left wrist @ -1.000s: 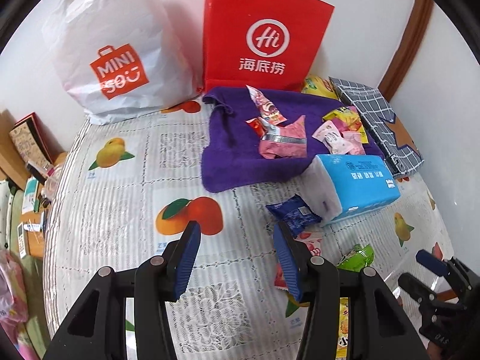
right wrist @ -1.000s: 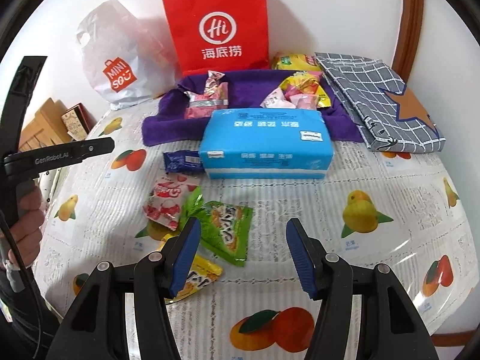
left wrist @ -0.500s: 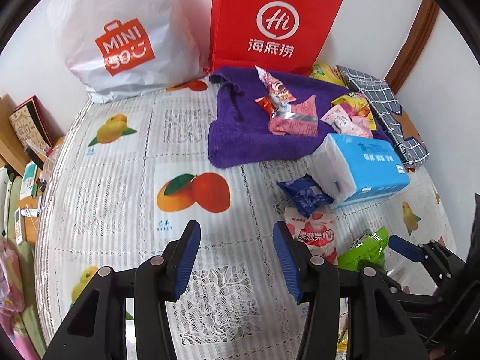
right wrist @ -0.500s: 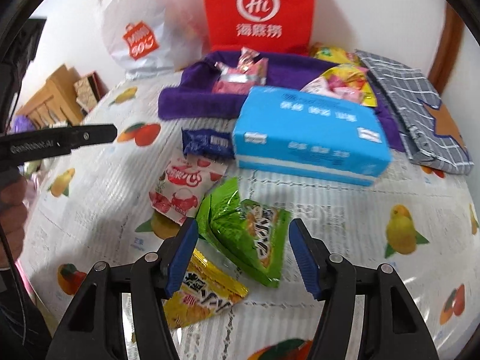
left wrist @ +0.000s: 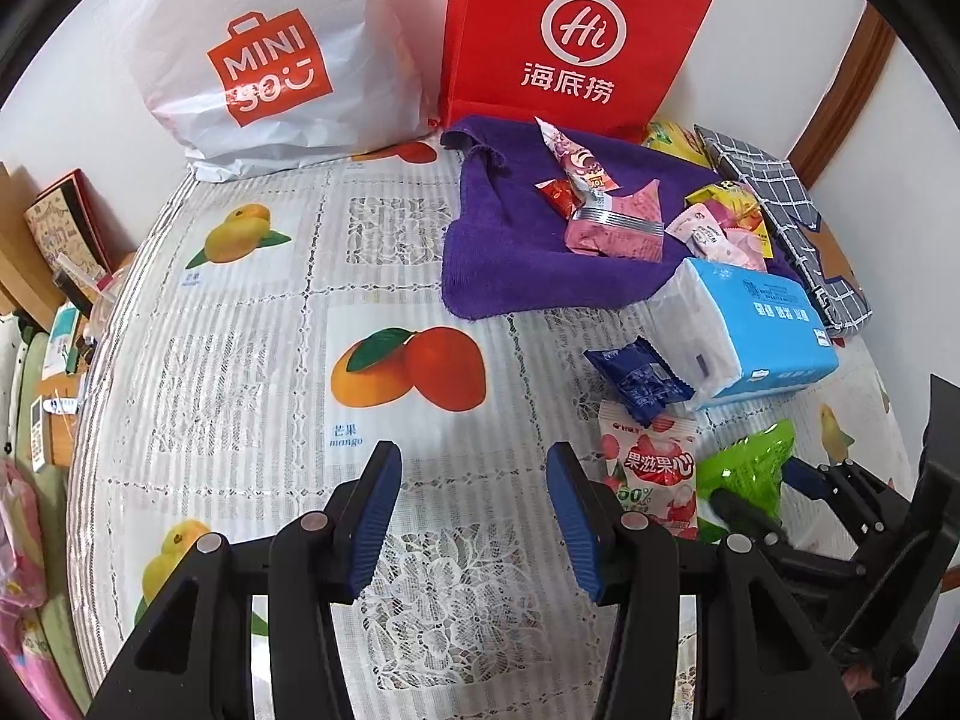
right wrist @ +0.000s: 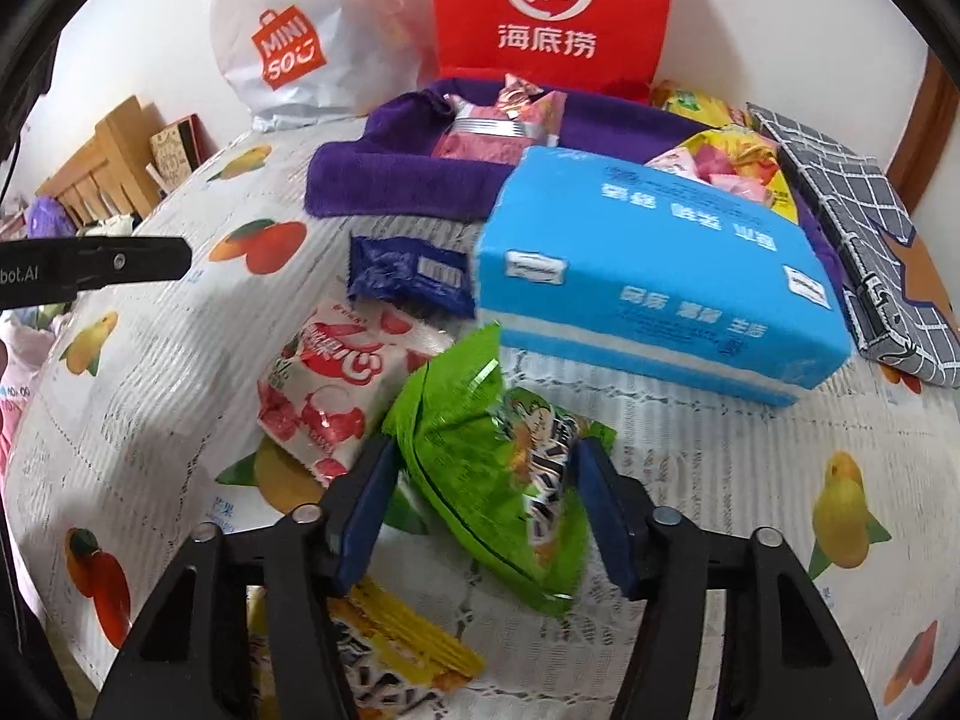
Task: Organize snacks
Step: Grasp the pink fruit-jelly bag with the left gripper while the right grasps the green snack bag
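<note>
Setting: a table under a white lace-pattern cloth (left wrist: 240, 360) printed with mangoes; a wall stands behind it
Right gripper (right wrist: 486, 480): pointed steeply down at the table; its blue-padded jaws are closing around a green snack packet (right wrist: 480, 462) that lies between them; both pads sit right at the packet's sides, though whether they already press on it cannot be told
Left gripper (left wrist: 474, 516): held above a bare part of the cloth, just beside the mango print; its jaws stand partly apart with nothing between them
Other loose snacks: a red and white fruit-jelly packet (right wrist: 336, 384) lies just left of the green one, touching it; a dark blue wrapper (right wrist: 408, 276) lies behind that, against the tissue pack; a yellow packet (right wrist: 384, 648) lies partly under the right gripper's left finger
Tissue pack (right wrist: 654, 276): a blue soft pack lying flat behind the green packet
Purple towel (left wrist: 510, 240): spread near the wall; pink and red wrappers (left wrist: 606, 216) lie on it, with a heap of pink and yellow sweets (left wrist: 726, 222) at its right edge
Bags: a white plastic shopping bag (left wrist: 264, 54) and a red paper bag (left wrist: 570, 36) stand side by side against the wall
Far right: a folded grey checked cloth (right wrist: 864, 210) lies beside the towel
</note>
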Tool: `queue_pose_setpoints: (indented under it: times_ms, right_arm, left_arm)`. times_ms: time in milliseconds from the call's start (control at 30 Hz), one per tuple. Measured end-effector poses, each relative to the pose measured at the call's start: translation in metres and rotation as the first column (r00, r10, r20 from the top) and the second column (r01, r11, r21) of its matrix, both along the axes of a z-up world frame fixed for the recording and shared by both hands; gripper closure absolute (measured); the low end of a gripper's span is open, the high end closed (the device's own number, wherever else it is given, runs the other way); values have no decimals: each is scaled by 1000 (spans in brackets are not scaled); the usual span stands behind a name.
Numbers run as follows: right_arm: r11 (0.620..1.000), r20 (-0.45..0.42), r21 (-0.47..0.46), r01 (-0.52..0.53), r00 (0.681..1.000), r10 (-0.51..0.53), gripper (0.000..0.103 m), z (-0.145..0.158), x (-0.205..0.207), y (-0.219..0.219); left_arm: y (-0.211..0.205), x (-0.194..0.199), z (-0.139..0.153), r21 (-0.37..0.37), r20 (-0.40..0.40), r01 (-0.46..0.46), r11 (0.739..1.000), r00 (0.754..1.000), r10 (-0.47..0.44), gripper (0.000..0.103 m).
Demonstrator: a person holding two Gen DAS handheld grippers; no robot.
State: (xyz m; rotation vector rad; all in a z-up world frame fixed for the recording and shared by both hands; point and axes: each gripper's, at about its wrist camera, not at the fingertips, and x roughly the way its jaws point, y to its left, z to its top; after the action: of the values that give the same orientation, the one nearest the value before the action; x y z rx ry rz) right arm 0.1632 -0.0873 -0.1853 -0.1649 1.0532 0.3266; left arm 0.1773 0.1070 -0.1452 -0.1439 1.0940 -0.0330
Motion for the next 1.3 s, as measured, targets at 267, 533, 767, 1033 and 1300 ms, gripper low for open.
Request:
queue_pose_setpoints:
  times_ms: [267, 533, 767, 1033, 1300]
  right_arm:
    - [993, 23, 1, 120, 992, -120, 53, 8, 4, -48]
    - [973, 56, -44, 226, 973, -224, 54, 2, 8, -92]
    - [968, 63, -56, 246, 968, -243, 55, -3, 7, -120]
    - [968, 64, -40, 249, 967, -246, 55, -8, 10, -138]
    - [967, 85, -27, 252, 965, -249, 55, -11, 20, -141]
  left_arm:
    - [3, -11, -16, -68, -18, -7, 998, 1000, 6, 55]
    - [-35, -11, -24, -118, -38, 66, 991, 997, -71, 55]
    - [-59, -4, -31, -111, -61, 88, 990, 994, -95, 53]
    - [-73, 5, -41, -116, -95, 88, 989, 990, -99, 44]
    - [-97, 11, -45, -1, -65, 102, 995, 993, -102, 35]
